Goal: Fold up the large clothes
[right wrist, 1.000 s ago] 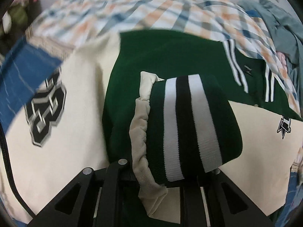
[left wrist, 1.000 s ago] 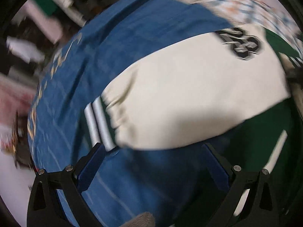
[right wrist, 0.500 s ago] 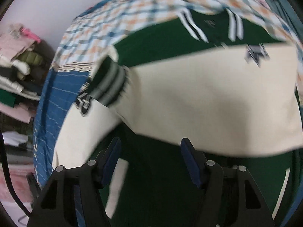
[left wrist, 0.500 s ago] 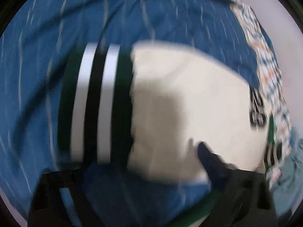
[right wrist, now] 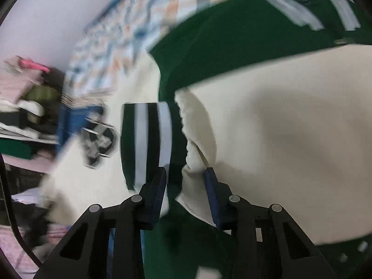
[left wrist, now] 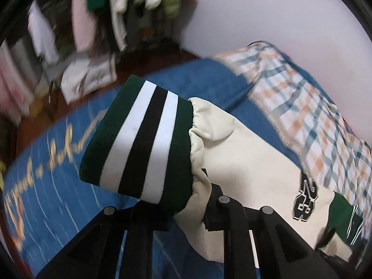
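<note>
A green varsity jacket [right wrist: 232,37] with cream sleeves lies on a blue bedspread [left wrist: 58,197]. My left gripper [left wrist: 176,207] is shut on the end of one cream sleeve [left wrist: 251,162], beside its green cuff [left wrist: 139,148] with white and black stripes, and holds it up off the bed. A "23" patch [left wrist: 304,197] shows further along that sleeve. In the right wrist view my right gripper [right wrist: 186,181] has its jaws closed in on the other cream sleeve [right wrist: 279,139] right next to its striped cuff [right wrist: 146,139]; the view is blurred.
A plaid orange and blue sheet [left wrist: 313,107] covers the bed's far side by the white wall [left wrist: 267,11]. Hanging and stacked clothes [left wrist: 93,11] stand past the bed's edge, above a dark wooden floor [left wrist: 41,107]. Folded clothes on shelves [right wrist: 23,116] show at the left.
My left gripper, open over the sleeve a second ago, has shut on its cuff end and lifted it. My right gripper let go of its cuff, opened, then closed in on the sleeve again.
</note>
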{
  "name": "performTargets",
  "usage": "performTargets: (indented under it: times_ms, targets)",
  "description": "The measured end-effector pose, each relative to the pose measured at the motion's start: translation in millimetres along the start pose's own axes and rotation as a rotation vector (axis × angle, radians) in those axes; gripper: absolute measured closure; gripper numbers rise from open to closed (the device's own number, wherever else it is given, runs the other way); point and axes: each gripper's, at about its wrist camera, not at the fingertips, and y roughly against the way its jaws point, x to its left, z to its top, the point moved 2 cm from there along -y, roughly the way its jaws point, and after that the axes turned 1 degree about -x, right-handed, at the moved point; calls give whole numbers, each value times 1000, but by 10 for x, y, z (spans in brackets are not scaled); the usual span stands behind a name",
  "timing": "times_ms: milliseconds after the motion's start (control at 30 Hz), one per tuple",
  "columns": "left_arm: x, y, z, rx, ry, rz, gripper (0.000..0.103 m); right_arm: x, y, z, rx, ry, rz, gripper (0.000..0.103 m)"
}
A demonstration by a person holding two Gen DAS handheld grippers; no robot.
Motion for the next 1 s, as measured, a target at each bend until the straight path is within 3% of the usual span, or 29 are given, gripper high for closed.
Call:
performTargets:
  times_ms: [67, 167, 200, 267, 333, 433, 533, 667, 833, 1000]
  targets:
    - [-111, 146, 80, -31, -54, 3, 89, 105, -220, 54, 34, 17, -34, 68]
    - [-312, 484, -11, -89, -151, 31, 89, 230, -112, 81, 59, 52, -98, 65]
    - [-366, 580, -35, -114, -191, 50, 90, 247, -25, 62, 52, 67, -128, 59]
    - [-538, 790, -102, -151, -253, 64, 90, 243, 237, -11, 5, 100, -253, 18]
    - [-790, 944, -207, -178, -318, 79, 90, 180, 478, -101, -56, 141, -398, 14]
    - [-1254, 1185, -438, -190, -413, 67, 90, -14, 733, -178, -95, 153, -523, 14]
    - [-1751, 1401, -749, -162, -483, -3, 90, -297, 902, -205, -84, 117, -532, 14]
    - [-2512, 1685, -1273, -97, -566, -138, 91, -792, 1171, -246, -78, 31, -476, 14]
    - [-3643, 2011, -2066, 15, -679, -307, 91, -1713, 1744, -337, -99, -118, -437, 14]
    - [-4686, 2119, -2938, 144, -795, -406, 91, -2787, 2297, -517, -120, -267, -450, 14]
